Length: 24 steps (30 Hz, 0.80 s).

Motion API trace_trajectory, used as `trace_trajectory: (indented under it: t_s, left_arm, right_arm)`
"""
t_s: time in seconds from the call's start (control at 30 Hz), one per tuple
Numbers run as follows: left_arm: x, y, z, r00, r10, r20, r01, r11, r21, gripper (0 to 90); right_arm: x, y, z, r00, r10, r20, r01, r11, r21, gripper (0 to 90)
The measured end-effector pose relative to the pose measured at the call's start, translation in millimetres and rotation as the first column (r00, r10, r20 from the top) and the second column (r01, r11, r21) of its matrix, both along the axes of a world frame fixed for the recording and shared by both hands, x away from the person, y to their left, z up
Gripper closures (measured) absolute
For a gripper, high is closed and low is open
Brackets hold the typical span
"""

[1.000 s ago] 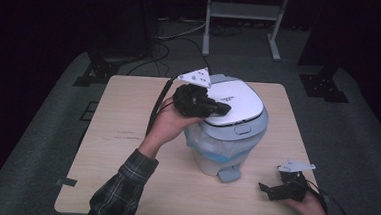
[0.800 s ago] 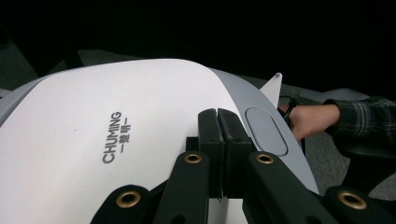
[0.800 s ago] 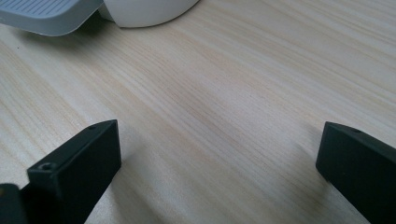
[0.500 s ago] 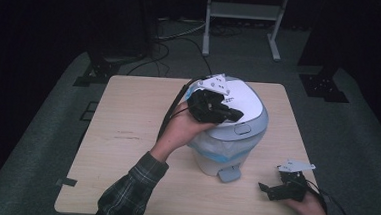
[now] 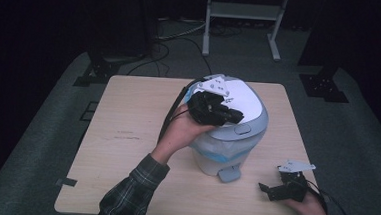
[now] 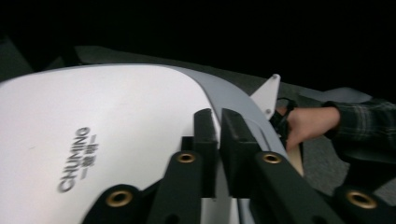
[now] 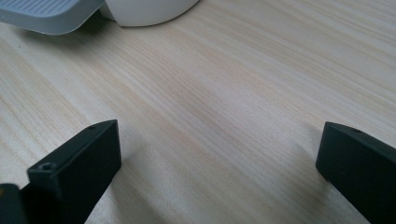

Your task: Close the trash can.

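A pedal bin [image 5: 210, 156] with a white lid [image 5: 246, 98] and a grey rim stands mid-table, with a blue-edged liner showing under the rim. My left gripper [image 5: 237, 115] lies over the lid's near side, tips pointing right. In the left gripper view the lid [image 6: 93, 121] reads "CHUMING". The left gripper [image 6: 218, 119] there has its jaws a narrow slit apart, having just been opening, with nothing between them. My right gripper [image 5: 268, 191] rests on the table at the front right, and its jaws stand wide open [image 7: 219, 154] over bare wood.
The bin's grey pedal [image 5: 228, 173] juts toward the front edge and appears again as the pedal [image 7: 46, 14] ahead of the right jaws. The wooden table [image 5: 127, 133] stands on grey floor. Black stands and cables sit behind it.
The left hand has carried its gripper to the right, from the lid's left edge onto the lid top. The right gripper has stayed put.
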<state>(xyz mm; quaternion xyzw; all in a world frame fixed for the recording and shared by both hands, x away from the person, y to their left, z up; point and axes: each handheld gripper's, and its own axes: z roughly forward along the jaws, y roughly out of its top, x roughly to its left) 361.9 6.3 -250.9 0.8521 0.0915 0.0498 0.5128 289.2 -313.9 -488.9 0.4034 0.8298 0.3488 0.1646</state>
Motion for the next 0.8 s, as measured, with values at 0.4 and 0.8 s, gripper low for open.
trace_trajectory:
  t_s: [0.4,0.8]
  left_arm:
    - [-11.3,49.2,1.5,0.9967,0.081,-0.005,-0.081,0.9950,-0.059,45.0]
    - [-27.9,99.1,-20.7,0.9813,0.193,-0.001,-0.192,0.9798,-0.055,19.9]
  right_arm:
    - [-2.9,-1.3,0.0,1.0000,-0.004,0.000,0.004,1.000,0.000,0.0]
    - [-2.8,-1.3,0.0,1.0000,-0.004,0.000,0.004,1.000,0.000,0.0]
